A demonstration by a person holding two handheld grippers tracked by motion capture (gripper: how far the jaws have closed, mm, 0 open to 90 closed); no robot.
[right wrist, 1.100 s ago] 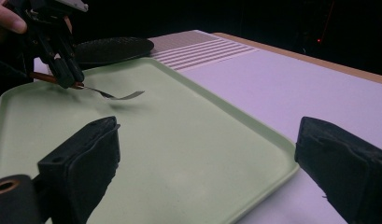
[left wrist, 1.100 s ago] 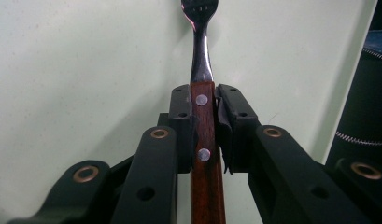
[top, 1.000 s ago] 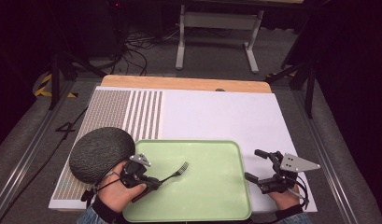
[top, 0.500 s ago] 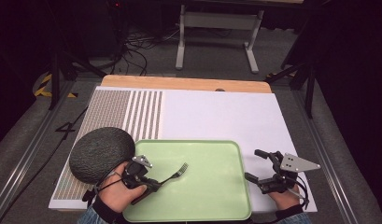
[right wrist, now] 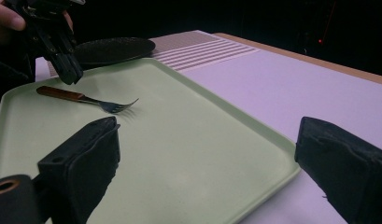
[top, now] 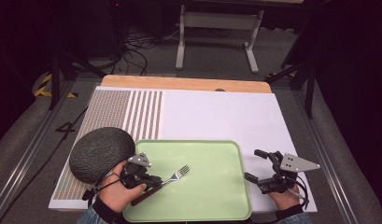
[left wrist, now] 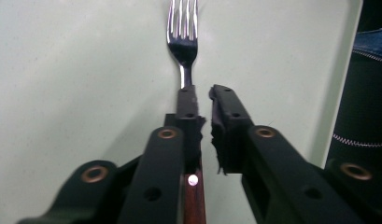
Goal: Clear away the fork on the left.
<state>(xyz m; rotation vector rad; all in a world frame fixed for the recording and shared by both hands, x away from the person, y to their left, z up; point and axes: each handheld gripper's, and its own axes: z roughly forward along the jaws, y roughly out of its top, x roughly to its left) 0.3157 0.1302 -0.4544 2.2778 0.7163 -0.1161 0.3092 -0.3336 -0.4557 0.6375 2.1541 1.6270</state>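
We see a fork (top: pixel 171 178) with bright steel tines and a slim reddish-brown wooden handle, lying flat on the smooth pale green tray (top: pixel 216 154). Its handle runs beneath our left tongs (top: pixel 149 181), and the tines point away from them across the tray. In the left gripper view the fork (left wrist: pixel 182 37) lines up under one jaw, with a narrow gap between the two jaw tips; the tongs are slightly parted and hover over the handle rather than pinching it. In the right gripper view the fork (right wrist: pixel 86 99) rests on the tray, and the left tongs (right wrist: pixel 67 70) hang just above its handle end. Our right tongs (top: pixel 257 168) are spread wide just beside the tray's far edge, holding nothing. Just beside the left tongs, away from the tray, sits a round, dark, rough-textured plate (top: pixel 102 154). Everything rests on a white surface (top: pixel 226 116) with a finely striped patch (top: pixel 132 114).
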